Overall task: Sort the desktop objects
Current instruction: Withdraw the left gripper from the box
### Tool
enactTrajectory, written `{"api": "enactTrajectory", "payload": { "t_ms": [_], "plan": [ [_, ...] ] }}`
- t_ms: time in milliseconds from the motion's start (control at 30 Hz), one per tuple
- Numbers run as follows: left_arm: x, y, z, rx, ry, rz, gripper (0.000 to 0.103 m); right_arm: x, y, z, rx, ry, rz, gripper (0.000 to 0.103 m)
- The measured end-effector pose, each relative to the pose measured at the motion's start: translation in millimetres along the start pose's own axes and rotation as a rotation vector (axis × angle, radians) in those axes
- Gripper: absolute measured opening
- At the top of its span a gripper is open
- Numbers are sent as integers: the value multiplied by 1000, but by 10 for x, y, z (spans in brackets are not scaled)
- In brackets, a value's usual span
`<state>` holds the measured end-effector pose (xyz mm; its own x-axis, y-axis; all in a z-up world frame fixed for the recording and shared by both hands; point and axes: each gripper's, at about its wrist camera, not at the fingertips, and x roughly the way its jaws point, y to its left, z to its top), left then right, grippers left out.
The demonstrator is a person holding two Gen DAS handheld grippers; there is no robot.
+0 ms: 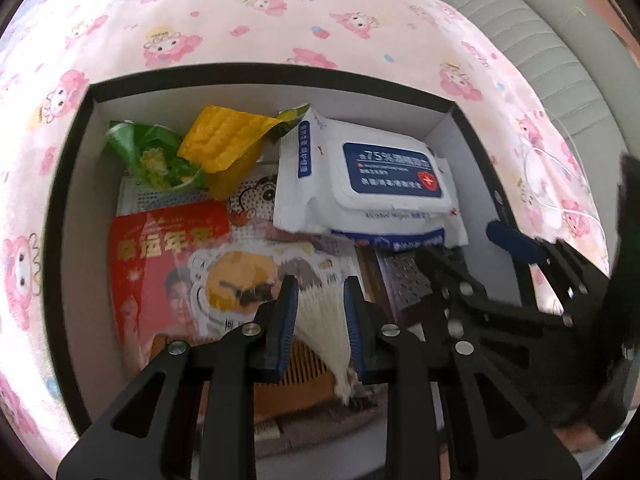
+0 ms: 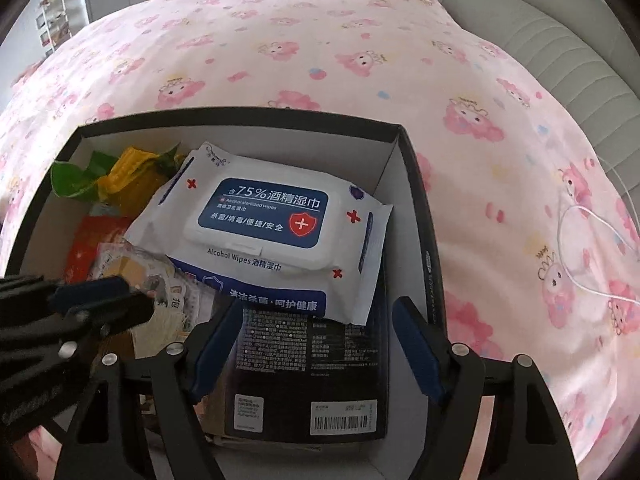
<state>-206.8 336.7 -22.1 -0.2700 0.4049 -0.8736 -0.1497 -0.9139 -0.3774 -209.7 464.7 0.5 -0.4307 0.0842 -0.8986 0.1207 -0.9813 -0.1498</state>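
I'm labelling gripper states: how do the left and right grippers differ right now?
The left gripper has its jaws narrow, pinching a cream tassel; the right gripper stands wide with nothing between its pads. The left hangs over the sticker sheet, the right over the black carton. Both point down into the box.

Surface: pale pink cloth (image 2: 320,64) printed with pink cartoon figures, spread wide under even daylight; right edge: grey-green ribbed upholstered furniture (image 2: 560,40); thin white cable (image 2: 576,248) lying looped on the cloth; far background: pale wall, white shelving (image 2: 52,24) at left, bright opening at top.
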Motion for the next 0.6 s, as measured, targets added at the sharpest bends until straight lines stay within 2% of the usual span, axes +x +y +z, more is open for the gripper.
{"api": "enactTrajectory", "payload": {
  "t_ms": [167,233,467,600],
  "plan": [
    [-293,16,-200,13,-36,-23,25,-384,84,-19,34,-86,50,76],
    [-421,35,-277,8,-55,-37,26,-507,164,-41,41,-116,97,76],
    [-879,195,-543,31,-111,-42,30,-804,428,-260,106,-145,274,76],
    [-1101,405,-799,37,-128,-21,31,-957,711,-420,86,-158,305,76]
  ]
}}
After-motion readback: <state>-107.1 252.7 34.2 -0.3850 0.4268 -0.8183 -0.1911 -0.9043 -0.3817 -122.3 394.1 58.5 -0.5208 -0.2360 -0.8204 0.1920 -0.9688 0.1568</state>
